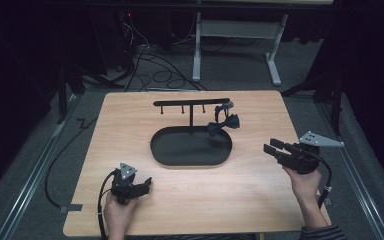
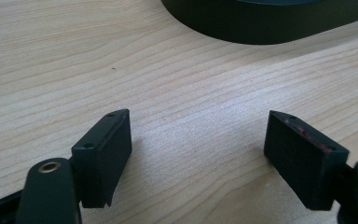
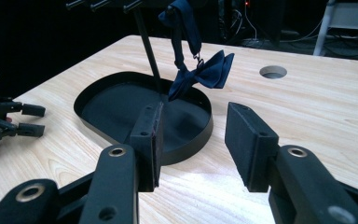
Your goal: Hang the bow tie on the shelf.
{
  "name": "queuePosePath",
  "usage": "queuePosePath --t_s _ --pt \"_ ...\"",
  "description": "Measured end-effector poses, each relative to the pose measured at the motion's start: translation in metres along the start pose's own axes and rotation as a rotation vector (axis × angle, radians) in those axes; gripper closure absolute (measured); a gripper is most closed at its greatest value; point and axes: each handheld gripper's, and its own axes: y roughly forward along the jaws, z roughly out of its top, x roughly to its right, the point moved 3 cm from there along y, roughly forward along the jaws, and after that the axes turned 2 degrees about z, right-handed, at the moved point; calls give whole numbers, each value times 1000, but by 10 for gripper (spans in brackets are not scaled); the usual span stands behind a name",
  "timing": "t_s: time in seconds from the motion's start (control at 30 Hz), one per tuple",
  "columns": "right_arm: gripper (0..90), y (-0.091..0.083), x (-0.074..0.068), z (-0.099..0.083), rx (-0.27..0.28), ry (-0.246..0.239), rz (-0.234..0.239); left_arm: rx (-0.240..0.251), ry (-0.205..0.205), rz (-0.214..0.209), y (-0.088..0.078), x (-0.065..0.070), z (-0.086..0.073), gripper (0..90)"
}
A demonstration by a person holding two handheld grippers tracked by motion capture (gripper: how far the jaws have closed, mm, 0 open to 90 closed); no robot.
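Note:
A dark blue bow tie (image 1: pixel 223 123) hangs by its strap from the right end of a black T-shaped stand (image 1: pixel 191 103), over the black oval tray (image 1: pixel 160 148) that forms the stand's base. In the right gripper view the bow tie (image 3: pixel 200 73) dangles beyond the open jaws, above the tray (image 3: pixel 200 135). My right gripper (image 1: pixel 271 146) is held at the table's right side, open and empty, pointing left toward the tray. My left gripper (image 1: pixel 148 181) rests near the front left of the table, open, with bare wood between its jaws (image 2: pixel 198 154).
The light wooden table (image 1: pixel 260 195) has a round cable hole (image 3: pixel 273 72) behind the tray. Cables and a white desk frame (image 1: pixel 198 45) lie on the floor beyond the far edge. Metal rails run along both sides of the table.

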Motion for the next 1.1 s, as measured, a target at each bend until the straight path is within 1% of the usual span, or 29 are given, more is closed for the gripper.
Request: queuePosePath --t_s 0.8,1.1 --pt "588 8 -3 -15 -20 19 22 0 0 0 0 0 0 237" --pt "588 13 -5 -24 -37 35 35 0 0 0 0 0 0 237"
